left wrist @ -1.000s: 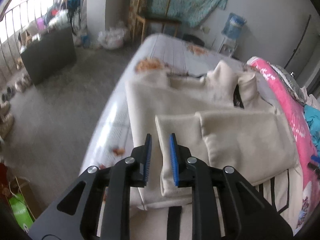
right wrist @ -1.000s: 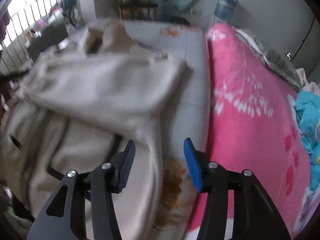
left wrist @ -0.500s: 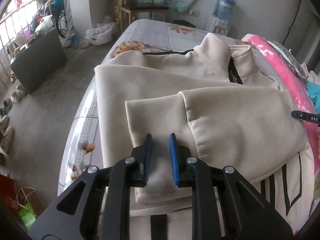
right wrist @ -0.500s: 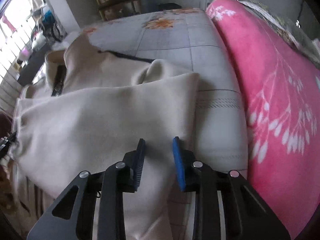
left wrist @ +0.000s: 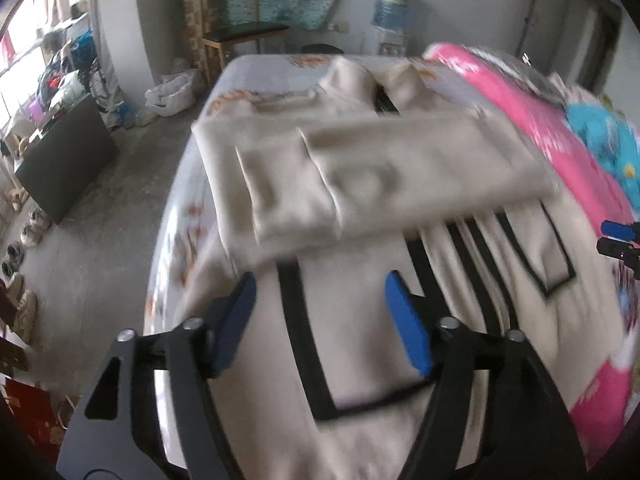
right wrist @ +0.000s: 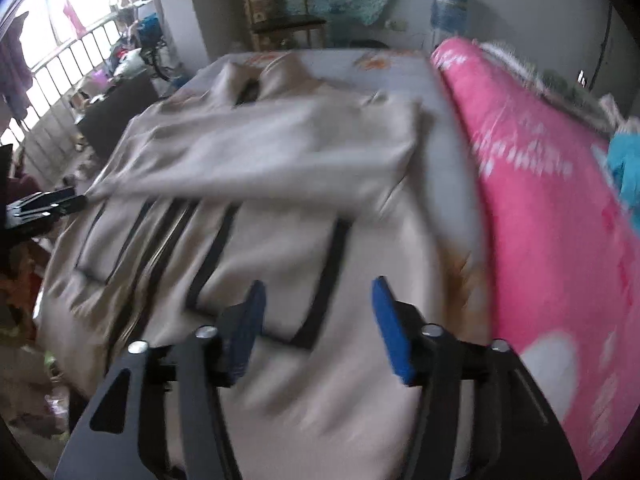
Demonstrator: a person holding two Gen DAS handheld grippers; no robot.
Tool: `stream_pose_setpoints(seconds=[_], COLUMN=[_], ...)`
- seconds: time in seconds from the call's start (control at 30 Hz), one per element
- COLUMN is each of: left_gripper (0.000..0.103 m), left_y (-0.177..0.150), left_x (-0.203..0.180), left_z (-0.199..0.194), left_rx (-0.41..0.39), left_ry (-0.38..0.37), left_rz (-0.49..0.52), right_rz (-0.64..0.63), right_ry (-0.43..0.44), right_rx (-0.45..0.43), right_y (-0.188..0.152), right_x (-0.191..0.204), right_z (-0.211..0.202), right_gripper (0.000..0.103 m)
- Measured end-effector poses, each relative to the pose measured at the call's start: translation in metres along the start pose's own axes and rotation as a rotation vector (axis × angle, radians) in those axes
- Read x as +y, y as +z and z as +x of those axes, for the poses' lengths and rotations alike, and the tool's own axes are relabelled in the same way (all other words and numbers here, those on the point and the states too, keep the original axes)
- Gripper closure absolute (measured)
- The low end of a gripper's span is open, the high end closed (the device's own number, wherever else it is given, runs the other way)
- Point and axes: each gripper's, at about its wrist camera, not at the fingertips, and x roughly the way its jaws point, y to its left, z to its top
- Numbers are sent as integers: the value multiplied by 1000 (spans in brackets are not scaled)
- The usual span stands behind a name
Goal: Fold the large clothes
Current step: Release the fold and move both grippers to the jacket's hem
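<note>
On the bed (left wrist: pixel 256 68) lies 1 beige jacket (left wrist: pixel 360 320), flat w/ black trim; 1 pink blanket (right wrist: pixel 560 220) sits just beside it on my right. Sleeves (left wrist: pixel 380 176), 2 of them, are crossed over the chest, so I judge the sleeve step done and the hem-to-collar fold next: I need each tool down at a bottom corner, pinching cloth. My left tool (left wrist: pixel 320 320) and right tool (right wrist: pixel 320 320) both hover over the lower body, wide apart, holding nothing.
</note>
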Motion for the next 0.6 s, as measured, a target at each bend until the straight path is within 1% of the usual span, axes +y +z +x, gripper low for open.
stream_pose_setpoints(seconds=[0.03, 0.07, 0.1, 0.17, 0.2, 0.23, 0.27, 0.3, 0.33, 0.4, 0.47, 0.6], left_gripper=[32, 31, 31, 30, 27, 22, 22, 22, 22, 22, 22, 19], left_y=[-15, -29, -39, -62, -71, -79, -83, -88, -92, -99, -103, -109], left_x=[-7, -14, -18, -26, -28, -28, -30, -31, -31, -32, -31, -28], left_z=[-1, 1, 3, 8, 7, 1, -1, -5, -9, -17, -21, -22], left_rx=[12, 30, 46, 78, 55, 27, 32, 27, 19, -1, -4, -7], left_ry=[9, 15, 16, 46, 65, 86, 96, 101, 104, 110, 111, 113], left_rz=[21, 37, 46, 74, 76, 69, 72, 66, 56, 45, 23, -25], right_rz=[6, 9, 8, 16, 19, 10, 0, 4, 18, 53, 57, 13], right_ry=[-7, -35, -53, -62, -82, -110, -147, -161, -159, -103, -73, -61], right_rx=[5, 20, 29, 48, 62, 45, 30, 24, 14, -21, -55, -41], right_y=[-13, -30, -39, -60, -70, -76, -80, -82, -85, -87, -90, -94], right_x=[7, 16, 19, 26, 29, 32, 38, 41, 45, 53, 66, 93], right_z=[0, 3, 7, 15, 19, 18, 13, 9, 4, -6, -10, 2], right_gripper=[45, 44, 44, 38, 36, 35, 35, 34, 32, 28, 25, 22])
